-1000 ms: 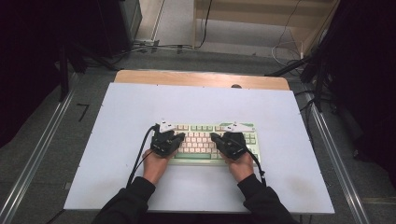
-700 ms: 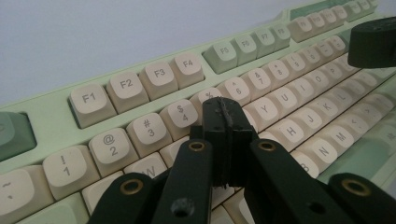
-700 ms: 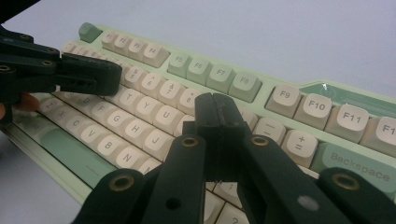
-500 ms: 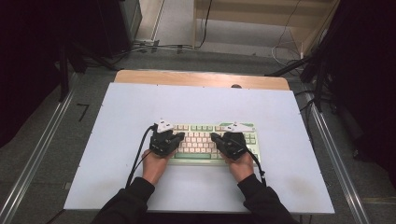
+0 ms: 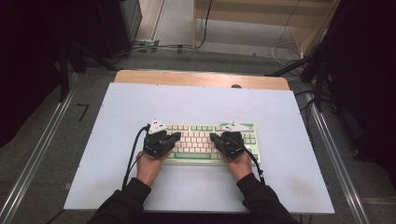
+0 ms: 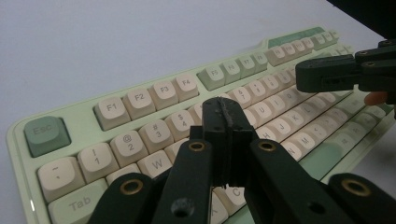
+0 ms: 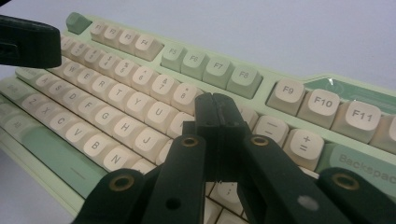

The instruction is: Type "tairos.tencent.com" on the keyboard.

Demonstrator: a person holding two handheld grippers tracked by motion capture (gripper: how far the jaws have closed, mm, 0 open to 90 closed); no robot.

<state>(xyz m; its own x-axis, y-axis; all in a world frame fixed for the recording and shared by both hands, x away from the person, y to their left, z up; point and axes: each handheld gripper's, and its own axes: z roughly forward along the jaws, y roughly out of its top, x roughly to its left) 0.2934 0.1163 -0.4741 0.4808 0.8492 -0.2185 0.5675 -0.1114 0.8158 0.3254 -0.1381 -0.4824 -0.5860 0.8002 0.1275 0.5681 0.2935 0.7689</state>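
Near the front middle of the white worktop (image 5: 116, 116): a pale green keyboard (image 5: 205, 142) with cream keys. Over its left half, left gripper (image 5: 175, 136), fingers pressed together above the number row. Over its right half, right gripper (image 5: 214, 136), fingers likewise pressed together, pinching nothing.

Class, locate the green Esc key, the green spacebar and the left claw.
Green Esc key (image 6: 45, 135), left gripper view, keycap top.
Green spacebar (image 5: 194, 156), high view, bar's middle.
Left claw (image 6: 226, 122), left gripper view, shut tips.
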